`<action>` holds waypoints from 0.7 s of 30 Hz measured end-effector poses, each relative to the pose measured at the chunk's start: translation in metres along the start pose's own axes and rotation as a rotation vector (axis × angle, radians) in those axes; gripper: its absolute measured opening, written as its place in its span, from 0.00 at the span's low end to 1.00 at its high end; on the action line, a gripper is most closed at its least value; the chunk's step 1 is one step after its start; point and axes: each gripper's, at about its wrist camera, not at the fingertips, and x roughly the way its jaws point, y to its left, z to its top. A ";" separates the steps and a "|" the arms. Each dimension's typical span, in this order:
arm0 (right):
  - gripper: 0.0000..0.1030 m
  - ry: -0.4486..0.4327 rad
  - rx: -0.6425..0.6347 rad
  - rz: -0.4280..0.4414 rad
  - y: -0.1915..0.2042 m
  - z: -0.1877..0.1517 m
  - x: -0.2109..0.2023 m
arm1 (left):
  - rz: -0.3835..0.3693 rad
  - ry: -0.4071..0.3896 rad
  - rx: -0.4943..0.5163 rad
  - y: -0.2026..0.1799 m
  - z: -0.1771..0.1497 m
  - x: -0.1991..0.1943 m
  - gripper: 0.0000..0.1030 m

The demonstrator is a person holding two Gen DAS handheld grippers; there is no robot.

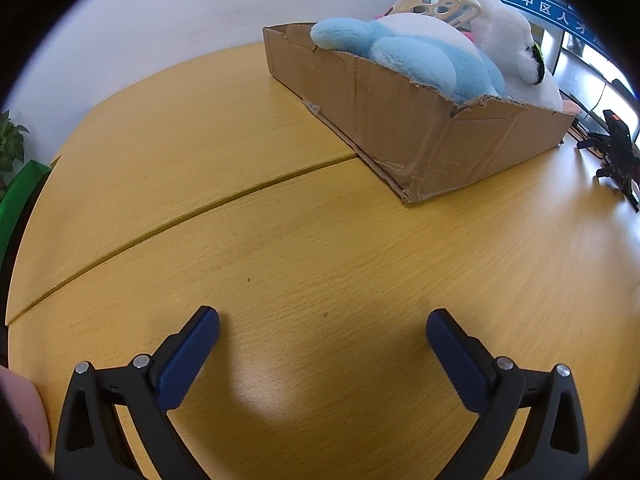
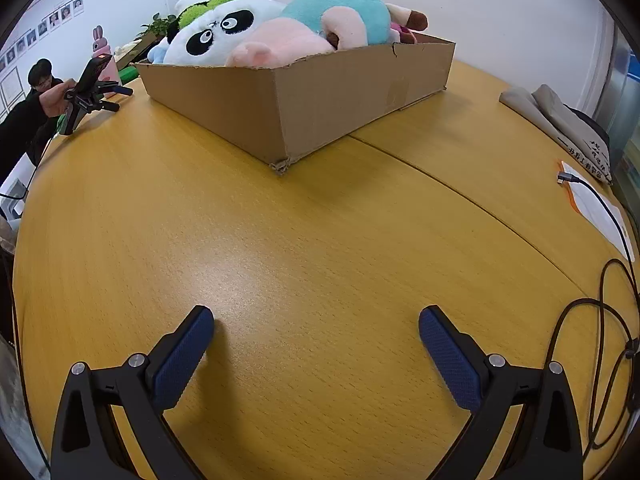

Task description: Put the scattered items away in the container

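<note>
1. Left gripper – jaws spread wide, empty, above the wooden table.
2. Right gripper – likewise released.
3. Cardboard box – holds plush toys, beyond both grippers.

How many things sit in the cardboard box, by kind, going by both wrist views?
Plush toys: 3 clearly told apart: panda, pink pig, blue plush; more may be hidden.
Phone cases: 1, cream.
Total: 4 visible in the cardboard box.
</note>
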 end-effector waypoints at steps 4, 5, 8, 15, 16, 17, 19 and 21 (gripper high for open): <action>1.00 0.001 -0.001 -0.002 0.000 0.001 0.001 | 0.002 -0.001 -0.002 -0.003 -0.001 -0.001 1.00; 1.00 0.001 -0.001 -0.002 0.000 0.001 0.001 | 0.001 -0.001 -0.003 -0.002 -0.001 -0.001 1.00; 1.00 0.001 -0.001 -0.001 -0.001 0.001 0.001 | -0.005 -0.001 0.003 -0.002 -0.001 -0.002 1.00; 1.00 0.001 -0.002 0.000 -0.001 0.000 0.001 | -0.010 0.000 0.010 -0.005 0.000 -0.005 1.00; 1.00 0.000 -0.002 0.000 -0.002 0.000 0.001 | -0.009 0.000 0.009 -0.006 0.000 -0.004 1.00; 1.00 0.001 -0.002 0.000 -0.001 0.000 0.001 | -0.009 0.000 0.008 -0.006 0.000 -0.005 1.00; 1.00 0.000 -0.002 -0.002 -0.002 0.000 0.001 | -0.008 0.000 0.007 -0.003 0.000 -0.006 1.00; 1.00 0.001 -0.002 -0.002 -0.002 0.000 0.001 | -0.008 0.001 0.007 -0.004 0.000 -0.006 1.00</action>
